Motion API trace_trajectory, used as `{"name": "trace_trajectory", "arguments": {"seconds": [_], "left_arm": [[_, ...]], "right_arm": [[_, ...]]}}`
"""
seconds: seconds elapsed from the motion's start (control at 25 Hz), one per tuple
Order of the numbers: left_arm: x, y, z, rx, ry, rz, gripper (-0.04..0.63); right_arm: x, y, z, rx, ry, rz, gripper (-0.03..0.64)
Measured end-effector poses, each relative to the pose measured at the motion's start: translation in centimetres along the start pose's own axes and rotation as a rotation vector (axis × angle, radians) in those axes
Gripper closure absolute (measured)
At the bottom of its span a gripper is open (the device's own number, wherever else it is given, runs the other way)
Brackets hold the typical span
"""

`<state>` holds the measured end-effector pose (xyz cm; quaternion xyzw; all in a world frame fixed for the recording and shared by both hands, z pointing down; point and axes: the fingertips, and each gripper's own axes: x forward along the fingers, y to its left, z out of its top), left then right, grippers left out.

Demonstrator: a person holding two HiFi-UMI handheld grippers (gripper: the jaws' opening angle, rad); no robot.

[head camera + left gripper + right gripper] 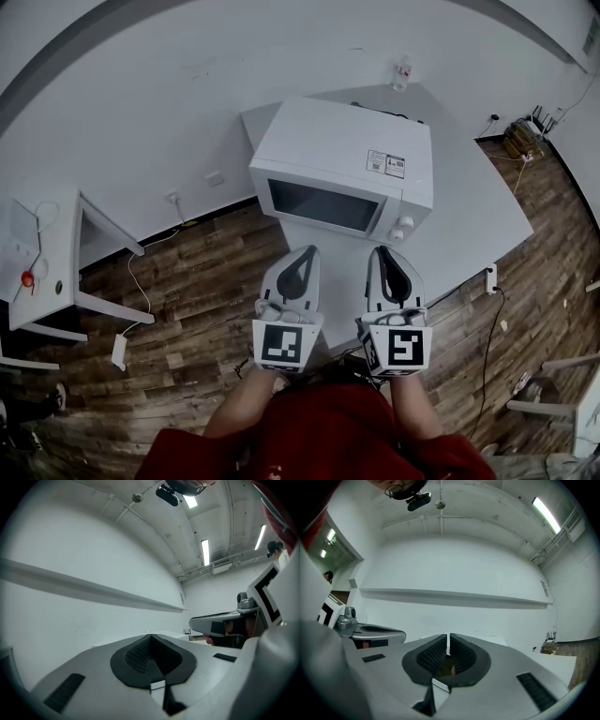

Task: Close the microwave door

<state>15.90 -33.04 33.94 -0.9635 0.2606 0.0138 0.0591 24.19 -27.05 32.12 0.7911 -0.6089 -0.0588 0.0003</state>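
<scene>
A white microwave stands on a white table, its dark-windowed door lying flush against the front. Both grippers hover side by side close to my body, short of the table's near edge and pointing at the microwave. The left gripper has its jaws together with nothing between them, and the left gripper view shows its pads meeting against a bare wall. The right gripper also has its jaws closed to a thin slit and holds nothing; the right gripper view shows its tips level with the wall.
A small bottle stands at the table's far corner. A white side table is at the left, with a cable and adapter on the wooden floor. White furniture legs stand at the right. A wall runs behind the table.
</scene>
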Motion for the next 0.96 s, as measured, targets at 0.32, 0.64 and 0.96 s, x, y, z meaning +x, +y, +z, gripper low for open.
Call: {"name": "trace_trajectory", "arguments": {"seconds": [0.32, 0.64, 0.96], "left_arm": [[-0.3, 0.4, 0.0, -0.015, -0.016, -0.012, 0.569], [-0.2, -0.4, 0.4, -0.043, -0.051, -0.025, 0.569], [-0.1, -0.1, 0.9, -0.053, -0.069, -0.013, 0.569]], "right_arm": [[-0.1, 0.3, 0.1, -0.007, -0.004, -0.016, 0.578], [-0.8, 0.0, 0.4, -0.028, -0.008, -0.028, 0.578], [-1.0, -0.3, 1.3, -0.055, -0.022, -0.028, 0.578]]}}
